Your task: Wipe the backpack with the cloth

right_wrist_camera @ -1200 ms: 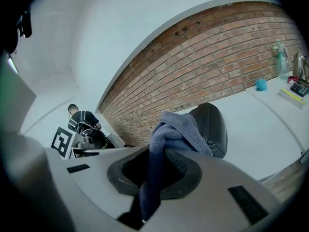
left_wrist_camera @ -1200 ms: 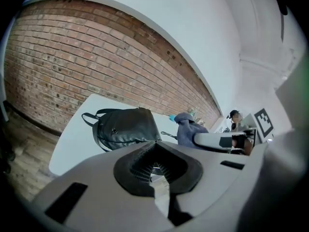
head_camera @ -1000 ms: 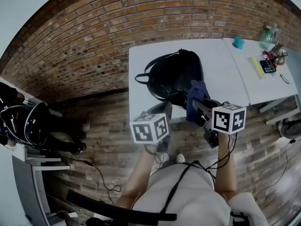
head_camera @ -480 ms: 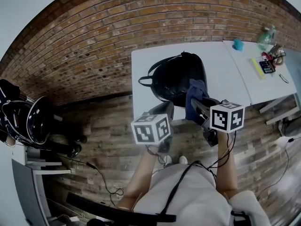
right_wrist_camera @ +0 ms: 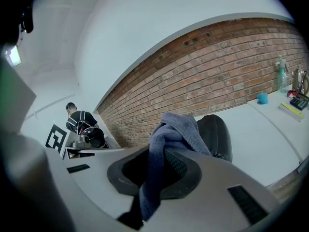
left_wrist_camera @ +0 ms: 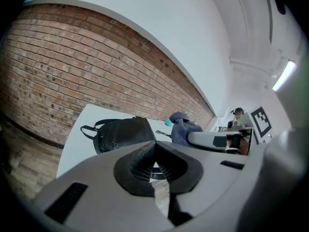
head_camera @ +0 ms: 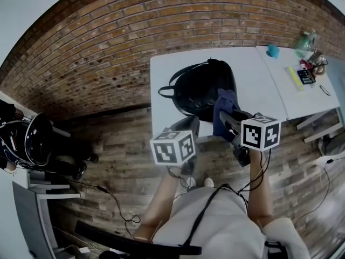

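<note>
A black backpack [head_camera: 200, 89] lies on the white table [head_camera: 253, 74], its straps toward the left; it also shows in the left gripper view [left_wrist_camera: 123, 134] and behind the cloth in the right gripper view [right_wrist_camera: 218, 135]. My right gripper [head_camera: 229, 117] is shut on a blue cloth [head_camera: 223, 108], which bunches above the jaws [right_wrist_camera: 176, 129] at the backpack's near right edge. Whether the cloth touches the bag I cannot tell. My left gripper [head_camera: 188, 127] hovers at the table's near edge, shut on nothing [left_wrist_camera: 156, 144], and sees the cloth [left_wrist_camera: 183, 128] to its right.
A second white table [head_camera: 302, 93] adjoins on the right with a teal object [head_camera: 273, 49], a bottle [head_camera: 305, 41] and a calculator [head_camera: 306, 75]. A brick wall [head_camera: 108, 42] backs both tables. A person with dark gear [head_camera: 29, 144] stands far left on the wooden floor.
Both grippers and the cloth stay almost where they were by the backpack. The view has shifted slightly, and the person at the far left has moved a little.
</note>
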Action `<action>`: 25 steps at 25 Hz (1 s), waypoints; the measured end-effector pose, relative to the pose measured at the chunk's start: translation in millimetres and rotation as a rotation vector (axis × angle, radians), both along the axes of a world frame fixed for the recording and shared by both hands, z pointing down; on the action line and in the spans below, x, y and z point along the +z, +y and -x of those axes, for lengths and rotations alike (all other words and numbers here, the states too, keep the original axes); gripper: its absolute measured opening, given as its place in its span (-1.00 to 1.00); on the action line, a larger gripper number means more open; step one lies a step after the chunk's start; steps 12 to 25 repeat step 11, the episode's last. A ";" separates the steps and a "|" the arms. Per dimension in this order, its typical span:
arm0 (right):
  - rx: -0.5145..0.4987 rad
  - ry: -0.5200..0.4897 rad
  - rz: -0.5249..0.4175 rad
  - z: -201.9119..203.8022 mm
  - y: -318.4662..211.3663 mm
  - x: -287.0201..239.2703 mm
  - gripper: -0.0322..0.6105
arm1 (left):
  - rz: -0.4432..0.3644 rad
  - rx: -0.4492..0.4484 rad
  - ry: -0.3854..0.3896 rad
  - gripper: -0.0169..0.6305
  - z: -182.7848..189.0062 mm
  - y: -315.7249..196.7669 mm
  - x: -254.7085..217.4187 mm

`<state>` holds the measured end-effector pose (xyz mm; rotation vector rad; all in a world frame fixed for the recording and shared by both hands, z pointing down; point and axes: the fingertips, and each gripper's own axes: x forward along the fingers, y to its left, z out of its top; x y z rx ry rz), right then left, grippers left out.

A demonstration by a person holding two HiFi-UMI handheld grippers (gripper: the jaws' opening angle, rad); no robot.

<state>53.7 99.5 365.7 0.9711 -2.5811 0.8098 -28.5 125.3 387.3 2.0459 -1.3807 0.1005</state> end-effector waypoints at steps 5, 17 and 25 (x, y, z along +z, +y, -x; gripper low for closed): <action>-0.004 0.005 0.001 -1.8 -1.5 -1.3 -0.79 | -0.002 0.004 0.002 -0.93 -3.8 -0.5 -2.4; -0.009 0.007 0.003 -5.5 -0.1 1.2 -0.78 | 0.003 0.003 0.005 -0.93 -7.8 1.1 1.0; -0.009 0.007 0.003 -5.5 -0.1 1.2 -0.78 | 0.003 0.003 0.005 -0.93 -7.8 1.1 1.0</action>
